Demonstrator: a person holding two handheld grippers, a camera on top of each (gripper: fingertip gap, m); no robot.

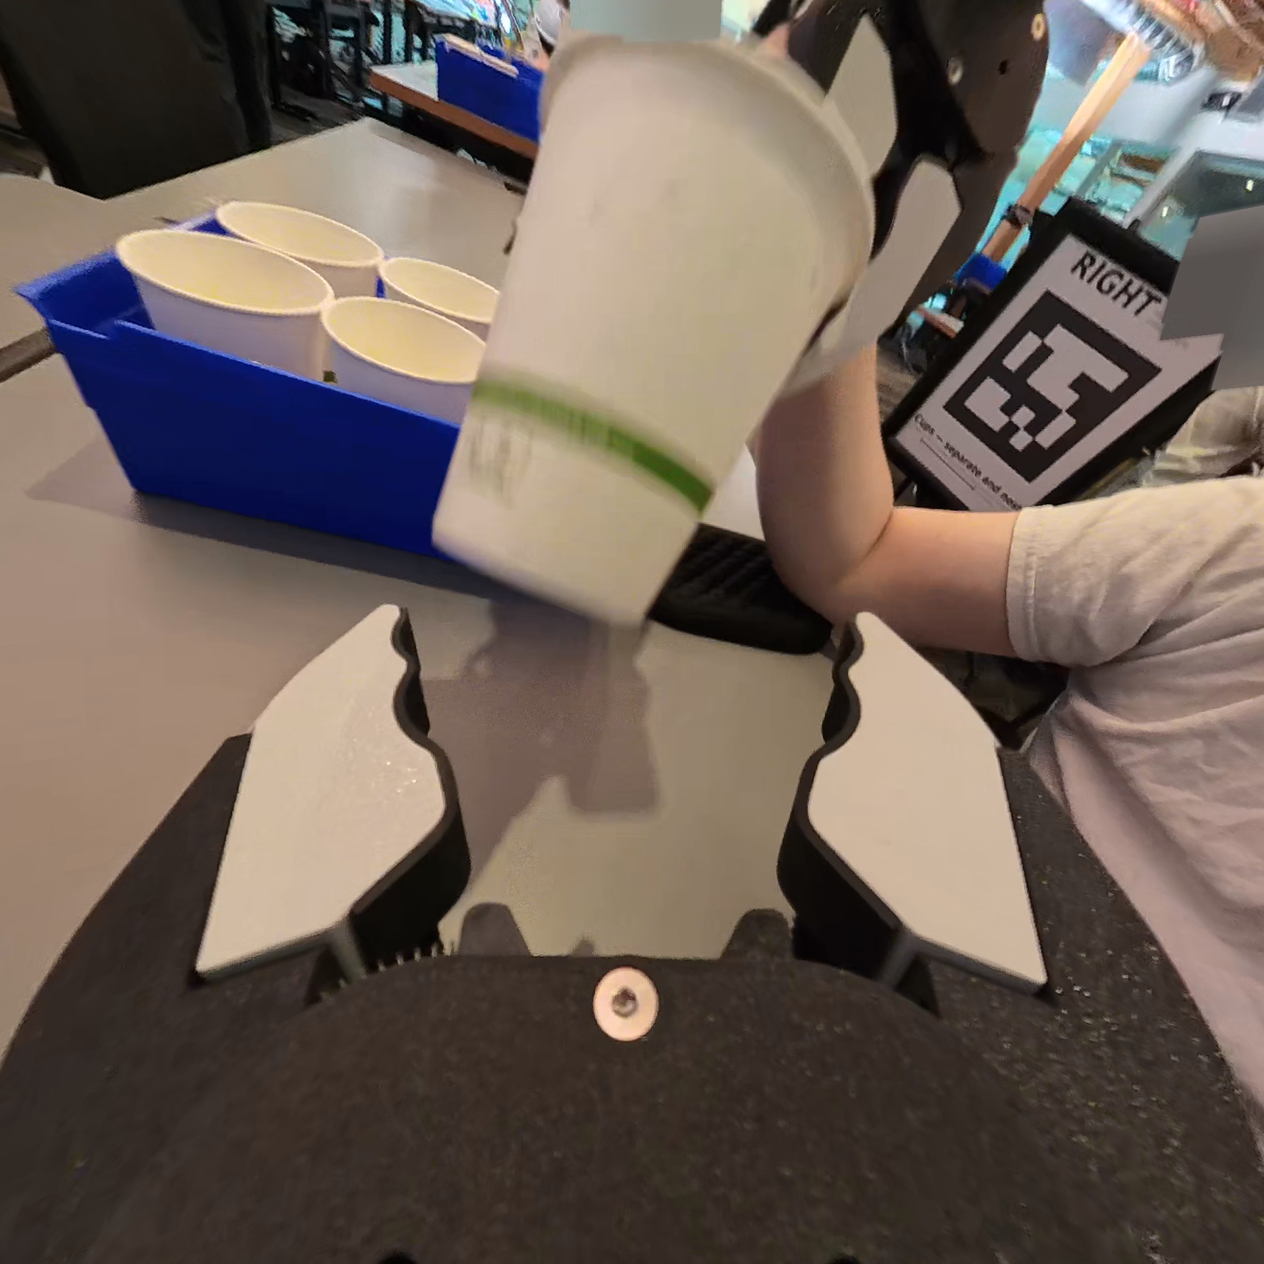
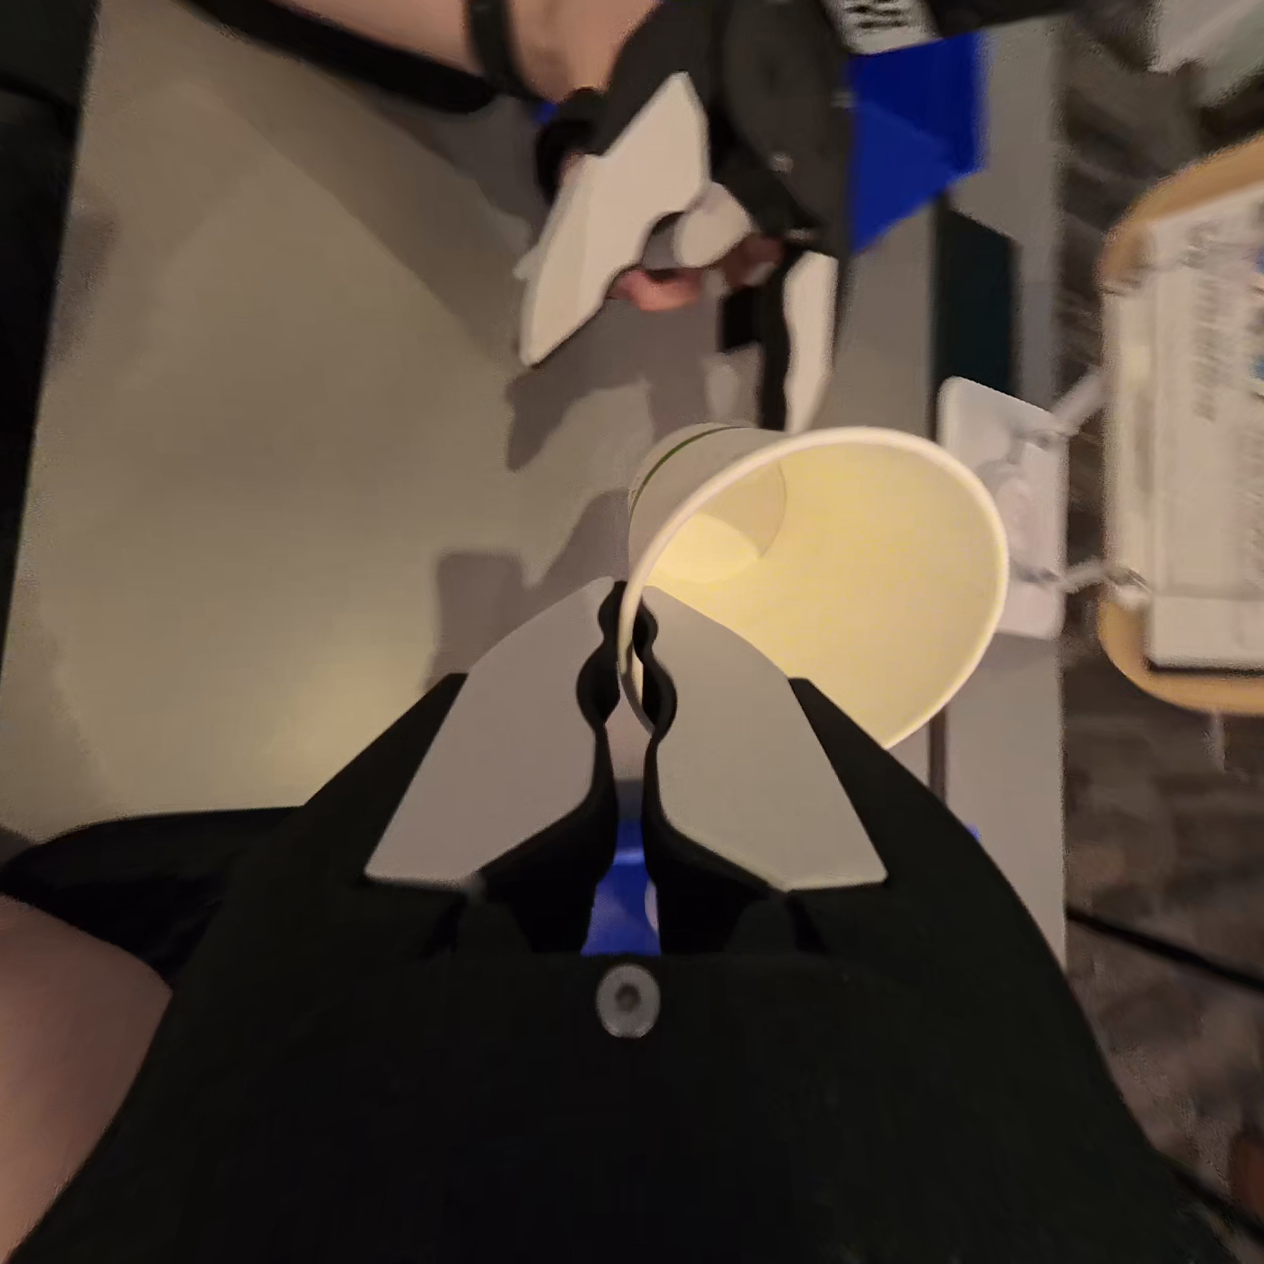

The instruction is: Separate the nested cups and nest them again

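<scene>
Right wrist view: right tool [image 2: 628, 633] pinches the rim of a white green-banded paper cup [image 2: 821, 581] at 6 o'clock, tilting it clear of the tabletop [image 2: 273, 479]; left tool [image 1: 626, 684] spread, likely to receive it.

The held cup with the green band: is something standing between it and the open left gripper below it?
Nothing visible does. The cup hangs tilted in the air, pinched at its rim by the right gripper. Between its base and the open left gripper only bare table shows. The blue bin of cups lies off to the side.
</scene>
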